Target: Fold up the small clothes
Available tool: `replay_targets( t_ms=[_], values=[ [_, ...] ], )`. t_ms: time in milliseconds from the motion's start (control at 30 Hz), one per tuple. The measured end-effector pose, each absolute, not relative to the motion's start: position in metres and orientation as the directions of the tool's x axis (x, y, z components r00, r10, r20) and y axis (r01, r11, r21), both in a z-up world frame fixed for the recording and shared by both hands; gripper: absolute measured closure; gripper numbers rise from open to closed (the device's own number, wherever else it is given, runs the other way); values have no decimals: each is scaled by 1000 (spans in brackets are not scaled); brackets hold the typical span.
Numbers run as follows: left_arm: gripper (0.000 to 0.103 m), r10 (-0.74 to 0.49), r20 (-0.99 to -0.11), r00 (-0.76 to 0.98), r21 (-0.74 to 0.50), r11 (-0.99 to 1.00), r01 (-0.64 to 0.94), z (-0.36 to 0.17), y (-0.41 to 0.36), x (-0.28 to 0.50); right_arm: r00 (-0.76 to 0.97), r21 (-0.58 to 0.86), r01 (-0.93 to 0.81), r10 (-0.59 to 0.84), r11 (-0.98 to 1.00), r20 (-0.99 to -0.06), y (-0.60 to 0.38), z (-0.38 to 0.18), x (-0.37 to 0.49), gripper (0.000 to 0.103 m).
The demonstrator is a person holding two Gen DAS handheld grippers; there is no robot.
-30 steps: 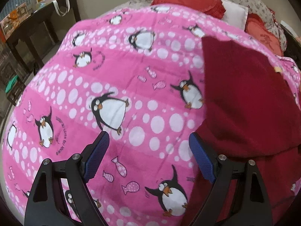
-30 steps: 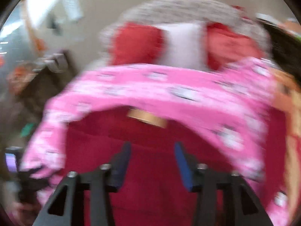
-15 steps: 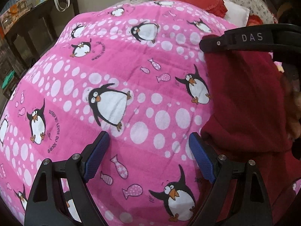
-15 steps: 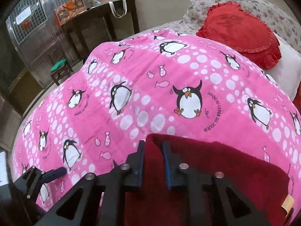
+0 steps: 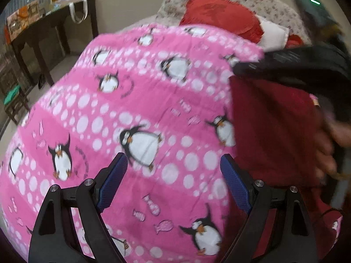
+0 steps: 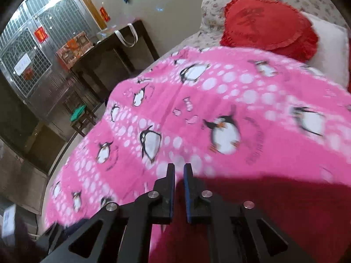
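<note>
Looking past my wide left gripper (image 5: 173,184), I see the pink penguin blanket (image 5: 131,109); my right gripper (image 6: 179,188) pinches the red garment (image 6: 274,208), a dark table (image 6: 114,50) far ahead-left.

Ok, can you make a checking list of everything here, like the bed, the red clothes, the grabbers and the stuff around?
Surface: pink penguin blanket spread over the bed.
Job's things: dark red garment lying on the blanket; one edge is lifted.
Clutter: red ruffled cushion and white pillow at the head of the bed.
Grippers: left gripper open, above the blanket, holding nothing; right gripper shut on the garment's edge.
Cables: nothing seen.
Surroundings: dark table with a white bag, metal-grille door, stool with a green cloth.
</note>
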State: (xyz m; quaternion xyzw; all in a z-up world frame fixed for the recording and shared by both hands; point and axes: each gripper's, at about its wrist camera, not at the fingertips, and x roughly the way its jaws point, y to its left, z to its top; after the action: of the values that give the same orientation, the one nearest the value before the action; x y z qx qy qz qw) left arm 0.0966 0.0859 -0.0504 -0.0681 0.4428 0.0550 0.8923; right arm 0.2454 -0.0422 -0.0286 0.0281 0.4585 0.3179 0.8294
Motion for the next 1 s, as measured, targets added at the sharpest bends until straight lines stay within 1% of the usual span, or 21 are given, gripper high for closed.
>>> replay_targets(
  t_ms=[133, 267, 333, 367, 433, 500, 633, 700, 733, 767, 867, 933, 1000],
  values=[
    [16, 12, -774, 634, -69, 992, -104, -39, 66, 103, 450, 269, -455, 480, 849, -754, -99, -8, 203, 77],
    [16, -32, -786, 617, -87, 995, -58, -45, 49, 115, 474, 230, -390, 408, 892, -780, -151, -17, 161, 76],
    [16, -21, -817, 576, -62, 997, -51, -58, 37, 123, 496, 181, -339, 339, 923, -800, -171, -27, 145, 76],
    [16, -13, -826, 563, -51, 997, -52, -64, 34, 127, 491, 183, -307, 320, 934, -810, -179, -35, 141, 76],
    [16, 0, -847, 531, -35, 998, -55, -80, 29, 133, 459, 223, -251, 319, 942, -829, -190, -54, 144, 76],
    [16, 0, -849, 529, -43, 997, -68, -84, 30, 132, 473, 263, -223, 340, 939, -813, -195, -62, 144, 76],
    [16, 41, -845, 533, 10, 998, -61, -71, 24, 127, 476, 296, -220, 367, 930, -799, -202, -45, 136, 76],
    [16, 57, -829, 557, 33, 998, -54, -61, 20, 123, 503, 291, -199, 352, 936, -790, -214, -39, 128, 71],
    [16, 50, -819, 572, 29, 999, -45, -54, 16, 119, 510, 284, -179, 336, 942, -792, -223, -39, 124, 61],
    [16, 38, -813, 581, 21, 999, -37, -50, 13, 117, 506, 274, -152, 313, 950, -804, -232, -42, 122, 57],
    [16, 1, -797, 604, 0, 1000, -2, -38, -1, 111, 505, 302, -114, 317, 946, -803, -263, -39, 119, 57],
    [16, -8, -795, 606, 4, 1000, 19, -37, -9, 110, 553, 273, -65, 262, 960, -791, -290, -25, 118, 57],
    [16, -15, -801, 598, 7, 999, 34, -40, -17, 110, 594, 226, 5, 179, 974, -784, -322, -13, 123, 55]
  ],
)
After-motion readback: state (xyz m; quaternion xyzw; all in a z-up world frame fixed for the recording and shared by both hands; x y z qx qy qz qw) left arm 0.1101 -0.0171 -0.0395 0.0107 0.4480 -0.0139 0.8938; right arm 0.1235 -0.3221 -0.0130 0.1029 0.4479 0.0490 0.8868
